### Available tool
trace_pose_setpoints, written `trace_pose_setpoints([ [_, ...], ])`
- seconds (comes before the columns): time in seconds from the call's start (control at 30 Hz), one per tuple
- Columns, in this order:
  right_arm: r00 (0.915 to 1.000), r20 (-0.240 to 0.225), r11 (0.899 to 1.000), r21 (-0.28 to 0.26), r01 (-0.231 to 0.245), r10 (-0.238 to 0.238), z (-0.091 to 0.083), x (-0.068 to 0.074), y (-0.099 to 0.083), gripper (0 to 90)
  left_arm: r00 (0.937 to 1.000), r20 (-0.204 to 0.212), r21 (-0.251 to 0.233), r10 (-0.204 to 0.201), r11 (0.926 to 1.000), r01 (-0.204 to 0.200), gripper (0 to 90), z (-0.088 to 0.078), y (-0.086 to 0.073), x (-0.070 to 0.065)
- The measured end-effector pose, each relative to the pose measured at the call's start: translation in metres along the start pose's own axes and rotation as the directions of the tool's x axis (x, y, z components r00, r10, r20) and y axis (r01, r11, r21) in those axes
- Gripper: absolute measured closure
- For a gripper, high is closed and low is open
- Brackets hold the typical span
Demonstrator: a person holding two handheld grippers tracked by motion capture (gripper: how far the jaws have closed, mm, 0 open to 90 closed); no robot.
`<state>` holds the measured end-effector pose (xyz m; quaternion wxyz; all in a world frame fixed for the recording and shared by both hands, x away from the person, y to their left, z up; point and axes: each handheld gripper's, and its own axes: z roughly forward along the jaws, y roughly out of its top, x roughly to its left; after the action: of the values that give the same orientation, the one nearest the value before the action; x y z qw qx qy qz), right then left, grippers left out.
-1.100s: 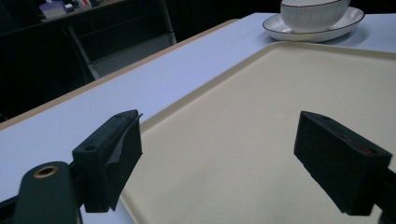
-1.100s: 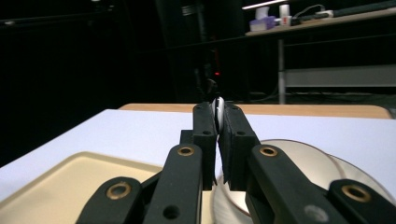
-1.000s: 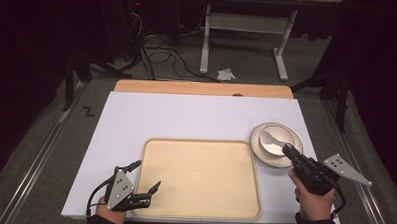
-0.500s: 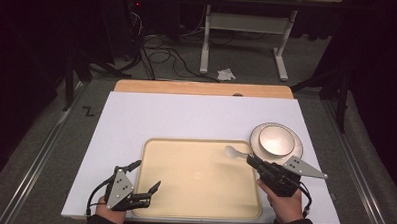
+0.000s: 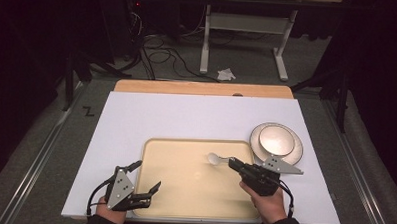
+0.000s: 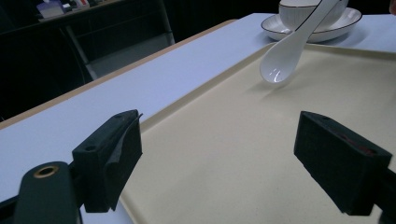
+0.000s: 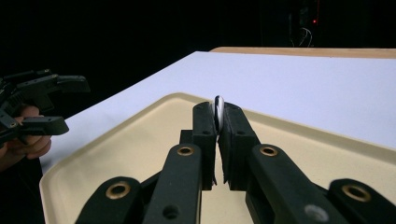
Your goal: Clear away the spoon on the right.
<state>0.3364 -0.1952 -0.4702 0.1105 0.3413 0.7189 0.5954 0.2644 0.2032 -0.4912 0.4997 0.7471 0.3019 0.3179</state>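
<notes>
Right gripper [image 5: 233, 163], low and right of centre in the high view: black jaws pressed together on the handle of a glossy white ceramic soup spoon [image 5: 216, 158], bowl end jutting toward frame centre above the shallow cream plastic tray [image 5: 150, 155]. Probably held by the handle tip so the bowl leads and can be set down flat on the tray. Left gripper [image 5: 148, 179], at lower left: jaws wide apart, nothing between them, parked over the tray's near-left corner, seemingly just waiting. Farther out, at mid-right: small white bowl [image 5: 276, 140] sitting on a white dark-rimmed saucer [image 5: 296, 154], on the white tabletop [image 5: 186, 116].

Right gripper view: spoon [image 7: 218, 112] reduced to a thin edge between the pads, confirming the pinch. Left gripper view: spoon [image 6: 289, 51] clear of the tray, shadow beneath, so not yet resting.
</notes>
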Motion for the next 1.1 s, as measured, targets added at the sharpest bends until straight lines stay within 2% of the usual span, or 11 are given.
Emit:
trace_pose_setpoints([
  [0.3,0.9999,0.01,1.0,0.03,0.004,-0.005,0.001,-0.001,-0.006,87.2,1.0,0.0,0.001,-0.001,1.0,0.001,15.8,0.0,0.0,0.0],
  [0.67,0.9998,0.019,0.998,0.065,0.007,-0.008,-0.006,-0.003,-0.012,86.3,1.0,-0.002,0.001,-0.001,1.0,0.001,15.8,-0.001,0.0,0.0],
  [0.7,0.9997,0.023,0.998,0.069,0.007,-0.008,-0.006,-0.003,-0.012,84.7,1.0,-0.002,0.001,-0.001,1.0,0.001,15.8,-0.001,0.0,0.0],
  [0.77,0.9998,0.018,0.997,0.076,0.008,-0.009,-0.007,-0.005,-0.012,73.3,1.0,-0.002,0.0,-0.001,1.0,0.001,15.8,-0.001,0.0,0.0],
  [0.83,0.9995,0.026,0.998,0.064,0.013,-0.015,-0.009,-0.005,-0.01,66.7,1.0,-0.001,0.001,0.0,1.0,0.0,15.8,-0.002,0.0,0.0],
  [1.1,0.9987,0.047,0.999,0.049,0.015,-0.018,-0.013,-0.008,-0.007,64.3,1.0,0.001,0.003,0.0,1.0,0.0,15.8,-0.001,0.0,0.0],
])
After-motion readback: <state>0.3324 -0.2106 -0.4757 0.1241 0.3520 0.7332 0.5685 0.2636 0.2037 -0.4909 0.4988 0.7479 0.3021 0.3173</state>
